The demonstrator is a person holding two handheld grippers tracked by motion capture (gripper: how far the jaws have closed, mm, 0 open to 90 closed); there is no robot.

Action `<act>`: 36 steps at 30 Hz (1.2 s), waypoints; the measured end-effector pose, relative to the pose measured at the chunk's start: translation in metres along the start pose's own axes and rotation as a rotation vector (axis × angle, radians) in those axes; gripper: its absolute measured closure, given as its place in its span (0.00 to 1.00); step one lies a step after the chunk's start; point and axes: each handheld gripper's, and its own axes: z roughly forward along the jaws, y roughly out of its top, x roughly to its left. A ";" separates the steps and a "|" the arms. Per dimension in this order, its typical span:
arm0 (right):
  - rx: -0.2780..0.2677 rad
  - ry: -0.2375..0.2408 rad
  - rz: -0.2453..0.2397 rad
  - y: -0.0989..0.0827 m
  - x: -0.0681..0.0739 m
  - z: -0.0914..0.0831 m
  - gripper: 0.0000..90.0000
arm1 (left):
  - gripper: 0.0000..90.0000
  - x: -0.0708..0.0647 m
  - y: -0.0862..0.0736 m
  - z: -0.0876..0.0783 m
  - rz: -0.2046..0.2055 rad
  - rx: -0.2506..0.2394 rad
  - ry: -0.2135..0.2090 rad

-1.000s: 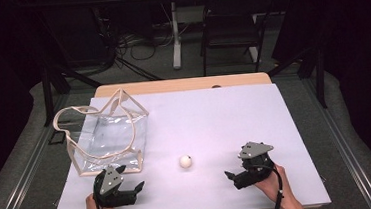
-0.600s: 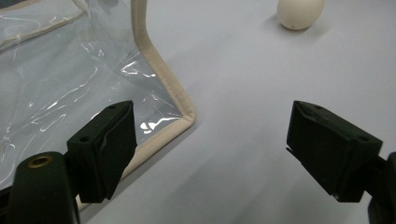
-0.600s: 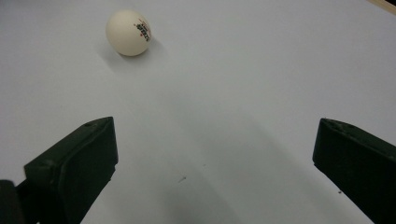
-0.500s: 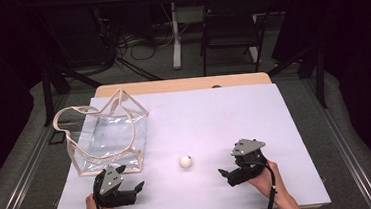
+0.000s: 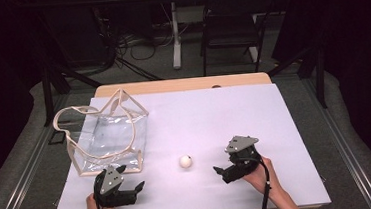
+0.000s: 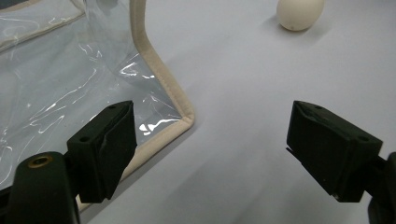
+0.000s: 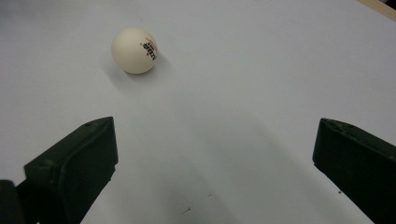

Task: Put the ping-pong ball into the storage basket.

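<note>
The right gripper (image 5: 220, 171) is held low over the near right part of the white table (image 5: 234, 110), its jaws spread wide with nothing between them and pointed left toward a small white ball (image 5: 185, 161). In the right gripper view the ball (image 7: 134, 50) is seen resting on the table ahead of the jaws and to their left, apart from both; small red and black print is visible on its side. The left gripper (image 5: 135, 186) is held at the near left of the table, its jaws likewise parted and empty. In the left gripper view a corner of a clear plastic bag (image 6: 84, 79) with beige trim is seen just ahead of the left jaw, while the ball (image 6: 300, 13) lies farther off at the top right. In the high view the bag (image 5: 107, 137) is seen standing open at the table's left side, with its beige handles raised, and the ball lies between the two grippers.
</note>
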 end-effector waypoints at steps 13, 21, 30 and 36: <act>0.010 0.022 -0.011 0.009 0.001 0.011 0.00 | 0.18 0.000 0.000 0.000 0.006 0.004 0.000; 0.012 0.036 -0.019 0.017 0.003 0.018 0.00 | 0.18 0.000 0.000 -0.001 0.005 0.001 0.001; 0.002 0.040 -0.022 0.026 0.002 0.018 0.00 | 0.18 0.000 0.000 -0.001 0.007 0.004 -0.001; 0.004 0.053 -0.024 0.030 0.005 0.021 0.00 | 0.18 -0.001 0.000 0.000 0.008 0.004 -0.001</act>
